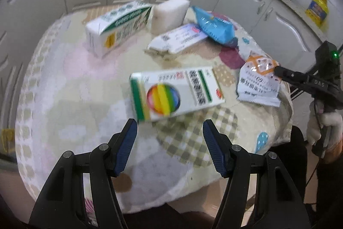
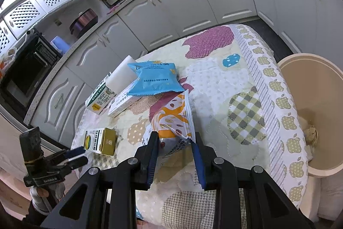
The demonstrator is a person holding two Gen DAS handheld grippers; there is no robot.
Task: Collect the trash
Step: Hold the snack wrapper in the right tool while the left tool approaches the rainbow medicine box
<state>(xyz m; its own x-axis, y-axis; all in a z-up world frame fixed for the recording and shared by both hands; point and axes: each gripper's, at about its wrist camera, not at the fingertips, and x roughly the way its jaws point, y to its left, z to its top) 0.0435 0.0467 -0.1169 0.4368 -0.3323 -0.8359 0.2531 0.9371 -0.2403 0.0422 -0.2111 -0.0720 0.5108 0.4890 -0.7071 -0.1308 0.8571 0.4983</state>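
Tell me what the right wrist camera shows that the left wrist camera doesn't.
Only the right wrist view shows the beige bin beside the table and the microwave. Only the left wrist view shows the yellow oil bottle and the rainbow face of the medicine box. Both show the blue packet, the white sponge block, the patchwork tablecloth, and the orange-and-white wrapper pinched in the right claw.

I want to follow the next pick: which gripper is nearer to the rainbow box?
Left. The left gripper hangs open just before the rainbow box; the right gripper is off to the side, shut on a snack wrapper.
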